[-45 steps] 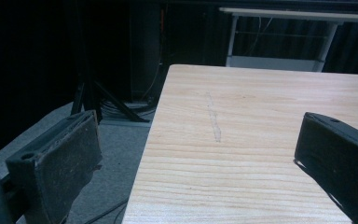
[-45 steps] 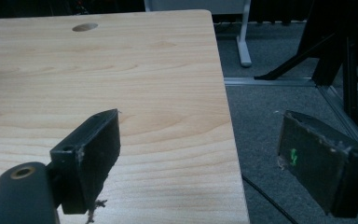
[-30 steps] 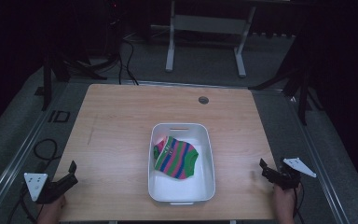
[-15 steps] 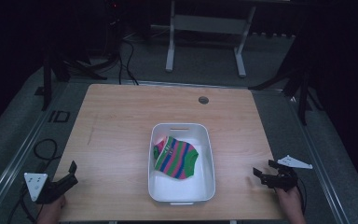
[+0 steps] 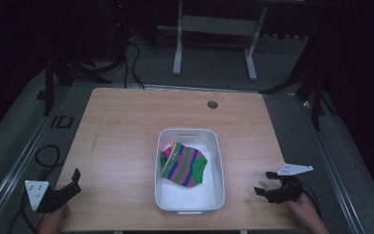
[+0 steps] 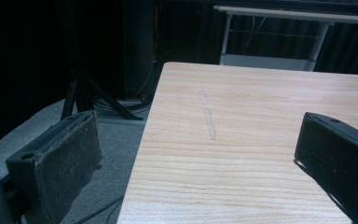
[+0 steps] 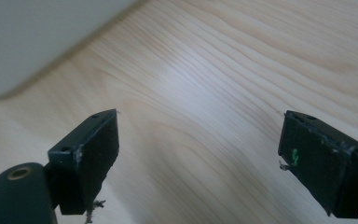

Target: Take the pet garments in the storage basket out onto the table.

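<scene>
We hold our right gripper low over the table, jaws apart, seemingly toward the bin; left gripper likewise gapes.

Pretty dark room around my wooden table: grey carpet floor, white metal stand behind, loose cables.

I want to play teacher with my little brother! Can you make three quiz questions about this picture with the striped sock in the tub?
1. True or false: the striped sock lies inside the white tub.
2. Which hand-held gripper is nearer the tub: A) left hand-held gripper or B) right hand-held gripper?
3. Fill in: both hand-held grippers have their jaws ____.

Key: 1 true. 2 B. 3 open, holding nothing.
</scene>
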Demonstrator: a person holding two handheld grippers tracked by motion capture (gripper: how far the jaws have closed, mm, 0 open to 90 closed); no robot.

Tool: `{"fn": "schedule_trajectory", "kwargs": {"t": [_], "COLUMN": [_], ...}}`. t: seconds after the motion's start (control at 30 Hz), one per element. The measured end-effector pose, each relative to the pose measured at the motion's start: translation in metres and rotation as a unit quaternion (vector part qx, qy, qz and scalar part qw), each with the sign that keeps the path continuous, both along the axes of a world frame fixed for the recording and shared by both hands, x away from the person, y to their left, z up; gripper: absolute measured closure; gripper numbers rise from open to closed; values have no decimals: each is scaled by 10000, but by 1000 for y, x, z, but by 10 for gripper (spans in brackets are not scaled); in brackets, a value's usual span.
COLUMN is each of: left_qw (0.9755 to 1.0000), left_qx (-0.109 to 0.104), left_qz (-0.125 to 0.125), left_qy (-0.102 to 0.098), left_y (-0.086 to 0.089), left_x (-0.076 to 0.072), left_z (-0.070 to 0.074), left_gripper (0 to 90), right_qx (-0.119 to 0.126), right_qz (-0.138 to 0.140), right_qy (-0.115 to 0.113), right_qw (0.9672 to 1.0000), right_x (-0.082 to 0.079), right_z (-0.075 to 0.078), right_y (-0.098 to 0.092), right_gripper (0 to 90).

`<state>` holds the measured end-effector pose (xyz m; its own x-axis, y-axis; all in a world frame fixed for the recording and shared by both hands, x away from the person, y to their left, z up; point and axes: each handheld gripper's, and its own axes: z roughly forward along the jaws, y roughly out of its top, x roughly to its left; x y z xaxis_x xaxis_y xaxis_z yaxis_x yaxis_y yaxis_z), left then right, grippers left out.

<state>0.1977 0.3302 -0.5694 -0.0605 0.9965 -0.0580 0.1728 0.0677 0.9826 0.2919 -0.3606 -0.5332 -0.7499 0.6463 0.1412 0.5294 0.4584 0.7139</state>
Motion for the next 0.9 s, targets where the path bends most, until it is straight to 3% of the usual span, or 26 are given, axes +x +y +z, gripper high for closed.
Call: {"fn": "schedule_trajectory", "kwargs": {"t": [0.2, 0.33, 0.53, 0.6, 0.7, 0.73, 0.9], "left_qw": [10000, 10000, 10000, 10000, 10000, 10000, 10000], "left_qx": [15, 50, 20, -24, -4, 23, 20], "left_qz": [-10, -11, -50, -52, -58, -68, -70], "left_qy": [1, -9, -3, 0, -4, 3, 3], "left_y": [0, -1, 0, 1, 0, 0, 0], "left_x": [0, 0, 0, 0, 0, 0, 0], "left_z": [0, 0, 0, 0, 0, 0, 0], "left_gripper": [9, 9, 9, 9, 9, 10, 10], "right_qx": [122, 99, 40, 38, -11, -121, -187], "right_qz": [453, 831, 1074, 1344, 1422, 1658, 1829], "right_qy": [43, -139, -303, -361, -364, -351, -401], "right_qw": [9989, 9964, 9937, 9903, 9892, 9855, 9821], "right_x": [1, 4, 11, 15, 16, 19, 23], "right_z": [17, 37, 57, 68, 71, 80, 90], "right_y": [23, 48, 72, 86, 92, 107, 127], "right_gripper": [121, 122, 122, 122, 122, 122, 122]}}
